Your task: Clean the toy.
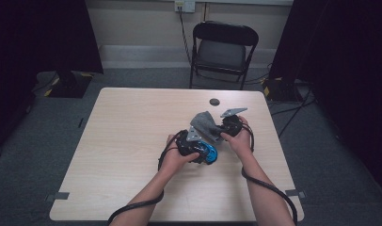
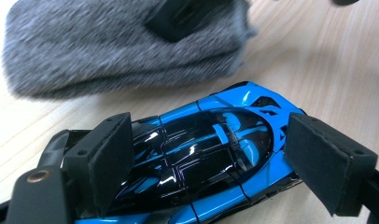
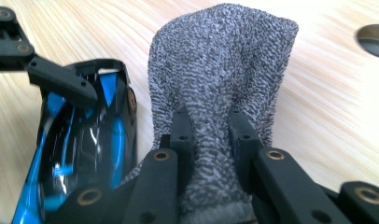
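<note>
The left gripper (image 2: 206,158) straddles the blue toy car (image 2: 211,154) at mid-table, jaws apart along its flanks, presumably steadying it; just beyond the car, the right gripper (image 3: 211,135) pinches the grey cloth (image 3: 220,70), likely for wiping.

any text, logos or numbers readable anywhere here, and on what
None can be read.
Blue toy car: glossy blue and black panels, no legible badge or number.
Grey knit cloth: plain weave, no tag or label visible.
Left gripper and right gripper: black fingers with brass screws, no markings.
Wall outlet: too small to read.
Table: bare wood grain, no print.
</note>
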A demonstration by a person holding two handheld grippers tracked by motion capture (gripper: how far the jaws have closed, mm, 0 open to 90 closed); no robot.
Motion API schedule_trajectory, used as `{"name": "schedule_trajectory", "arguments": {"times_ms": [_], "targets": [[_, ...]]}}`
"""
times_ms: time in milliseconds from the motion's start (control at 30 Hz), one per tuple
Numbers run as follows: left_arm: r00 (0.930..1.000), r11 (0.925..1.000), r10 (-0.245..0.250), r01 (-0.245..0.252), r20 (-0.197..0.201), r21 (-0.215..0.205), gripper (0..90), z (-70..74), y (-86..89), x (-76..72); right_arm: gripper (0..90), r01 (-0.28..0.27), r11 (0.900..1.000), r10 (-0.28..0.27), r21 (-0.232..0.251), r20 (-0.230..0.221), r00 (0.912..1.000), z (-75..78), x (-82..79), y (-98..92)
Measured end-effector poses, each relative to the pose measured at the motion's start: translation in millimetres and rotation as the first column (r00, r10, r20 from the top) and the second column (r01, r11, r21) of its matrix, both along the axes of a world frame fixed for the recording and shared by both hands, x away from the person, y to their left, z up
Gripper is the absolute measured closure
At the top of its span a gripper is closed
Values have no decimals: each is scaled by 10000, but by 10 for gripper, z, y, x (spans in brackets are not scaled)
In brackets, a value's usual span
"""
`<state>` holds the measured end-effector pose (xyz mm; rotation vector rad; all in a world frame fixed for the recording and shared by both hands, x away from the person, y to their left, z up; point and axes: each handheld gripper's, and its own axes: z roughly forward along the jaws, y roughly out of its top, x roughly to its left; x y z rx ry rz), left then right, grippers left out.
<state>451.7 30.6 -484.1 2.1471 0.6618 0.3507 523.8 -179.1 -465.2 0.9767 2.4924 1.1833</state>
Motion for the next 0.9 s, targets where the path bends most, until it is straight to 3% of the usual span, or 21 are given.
{"name": "schedule_trajectory", "arguments": {"times_ms": [100,267,300,367,900], "targets": [[10000,10000,14,-14,-56,-47,157,2,-7,2,763,-176,9993,174,-344,-50,9998,-43,31,98],[9999,9999,41,-43,-151,-133,158,5,4,13,761,-716,9969,702,-328,-404,9967,-159,56,263],[9999,9999,48,-50,-145,-147,158,4,5,14,759,-786,9952,762,-587,-417,9962,-184,50,306],[9999,9999,81,-82,-120,-142,158,1,10,14,759,-832,9948,809,-583,-417,9959,-196,50,335],[9998,9997,163,-164,-73,-175,160,-4,10,10,759,-1321,9895,1305,-579,-319,9909,-192,22,242]]}}
